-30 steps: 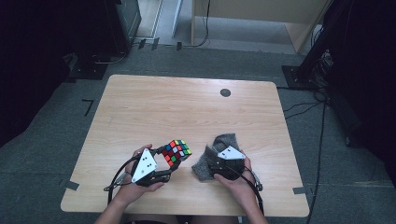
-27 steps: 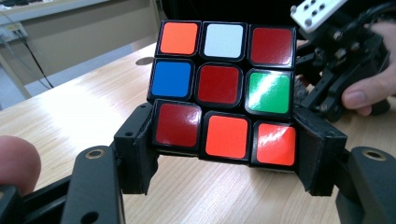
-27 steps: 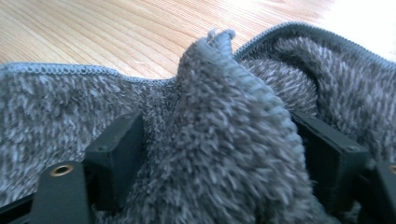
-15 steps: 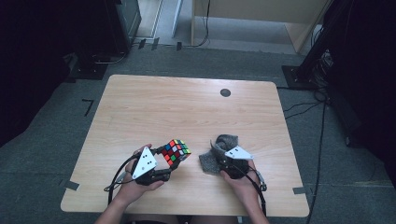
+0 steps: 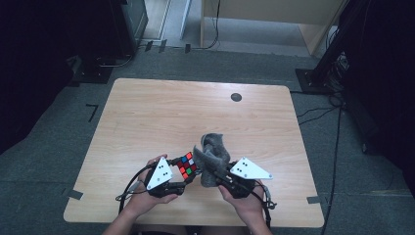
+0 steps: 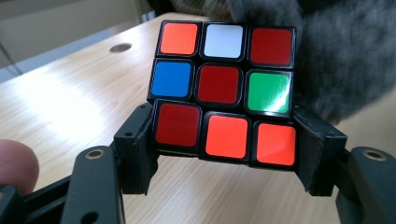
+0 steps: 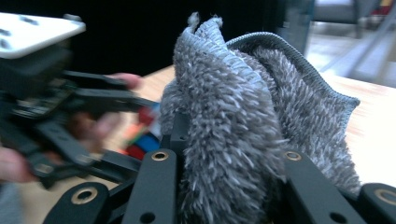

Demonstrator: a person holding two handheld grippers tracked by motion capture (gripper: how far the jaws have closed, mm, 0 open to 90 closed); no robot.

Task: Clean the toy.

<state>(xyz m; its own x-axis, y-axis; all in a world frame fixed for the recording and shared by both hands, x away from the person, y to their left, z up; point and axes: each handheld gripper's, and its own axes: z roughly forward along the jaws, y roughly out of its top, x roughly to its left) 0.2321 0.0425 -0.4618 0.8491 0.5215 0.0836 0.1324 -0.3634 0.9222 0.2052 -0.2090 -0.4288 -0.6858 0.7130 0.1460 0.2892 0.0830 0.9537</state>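
Note:
A scrambled Rubik's cube (image 5: 187,165) (image 6: 224,88) sits between the jaws of my left gripper (image 5: 182,172) (image 6: 226,140), which is shut on its lower row, just above the table's near edge. Its facing side has a dark red centre. My right gripper (image 5: 216,175) (image 7: 229,154) has just been closing its jaws. They now pinch a fluffy grey cloth (image 5: 211,155) (image 7: 247,93), which is bunched up and lifted off the table. The cloth stands right beside the cube, touching or nearly touching it. The right gripper view also shows the left gripper (image 7: 56,107), blurred, at its left.
The light wooden table (image 5: 161,112) has a small dark round hole (image 5: 236,97) (image 6: 120,47) near its far edge. Cables trail from both grippers at the near edge. Dark equipment stands and cables lie on the floor around the table.
The right gripper has closed on the grey cloth and raised it off the table, toward the cube. The left gripper and cube have stayed where they were.

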